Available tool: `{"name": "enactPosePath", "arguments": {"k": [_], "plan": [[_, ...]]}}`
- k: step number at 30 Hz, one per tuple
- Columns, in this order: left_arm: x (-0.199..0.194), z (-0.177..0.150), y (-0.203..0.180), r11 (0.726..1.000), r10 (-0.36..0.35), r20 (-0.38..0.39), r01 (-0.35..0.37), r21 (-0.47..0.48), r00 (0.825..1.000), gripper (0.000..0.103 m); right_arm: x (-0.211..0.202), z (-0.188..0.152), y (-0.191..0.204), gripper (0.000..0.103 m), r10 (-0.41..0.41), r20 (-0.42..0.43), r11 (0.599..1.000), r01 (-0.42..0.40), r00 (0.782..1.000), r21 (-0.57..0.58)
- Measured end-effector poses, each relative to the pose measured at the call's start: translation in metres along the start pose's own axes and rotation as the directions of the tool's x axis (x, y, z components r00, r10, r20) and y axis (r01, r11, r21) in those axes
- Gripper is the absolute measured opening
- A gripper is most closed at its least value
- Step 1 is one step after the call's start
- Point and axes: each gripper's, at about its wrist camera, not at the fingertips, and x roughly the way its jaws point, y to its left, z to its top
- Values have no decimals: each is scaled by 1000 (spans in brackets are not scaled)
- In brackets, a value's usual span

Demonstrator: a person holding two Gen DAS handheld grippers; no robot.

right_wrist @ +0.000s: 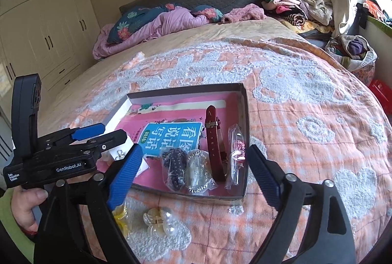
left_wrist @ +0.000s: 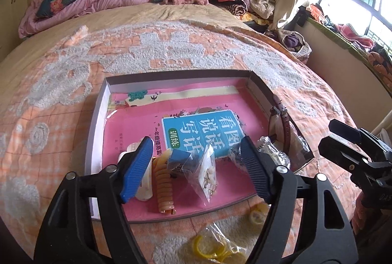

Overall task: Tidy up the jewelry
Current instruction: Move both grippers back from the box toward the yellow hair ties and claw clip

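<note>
While both grippers hover over the near edge of the shallow box [right_wrist: 245, 114] on the bed, the left gripper [left_wrist: 193, 166] and right gripper [right_wrist: 193, 173] stand wide open with nothing between their fingers. Inside, along the right wall, the brown watch strap [right_wrist: 214, 141] lies with its long axis running near to far, buckle end farthest. Outside the box, a pearly hair claw [right_wrist: 159, 222] rests on the blanket [right_wrist: 318, 104].

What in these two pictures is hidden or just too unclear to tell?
- Left wrist view: the left gripper's arms cover part of the yellow rings bag; the bottom edge cuts it too.
- Left wrist view: the box's right wall hides most of the brown watch strap.
- Right wrist view: what the pink-tinted bag holds is too glare-blurred to tell.
- Right wrist view: the right gripper's left finger covers part of the yellow bag.
</note>
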Motion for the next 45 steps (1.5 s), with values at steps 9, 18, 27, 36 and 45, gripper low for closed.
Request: {"name": "enactPosePath", "arguments": {"k": [9,18,27,36,45], "plan": [[-33,4,-8,1000,0,45,0,1,999,92,-35,6,9,92,16,56,1000,-15,998,-10],[-64,-1,-13,1000,20,77,-20,-3,997,93,-69,6,19,99,32,111,999,-29,993,-30],[-85,-15,-10,999,31,83,-29,-27,996,93,-93,-2,29,99,43,126,998,-37,991,-55],[-98,-31,-11,999,33,78,-31,-24,996,94,-102,-15,40,99,55,112,996,-47,992,-74],[-97,-50,-2,999,42,46,-41,-31,998,94,-94,-33,43,99,51,55,995,-45,997,-90]]}}
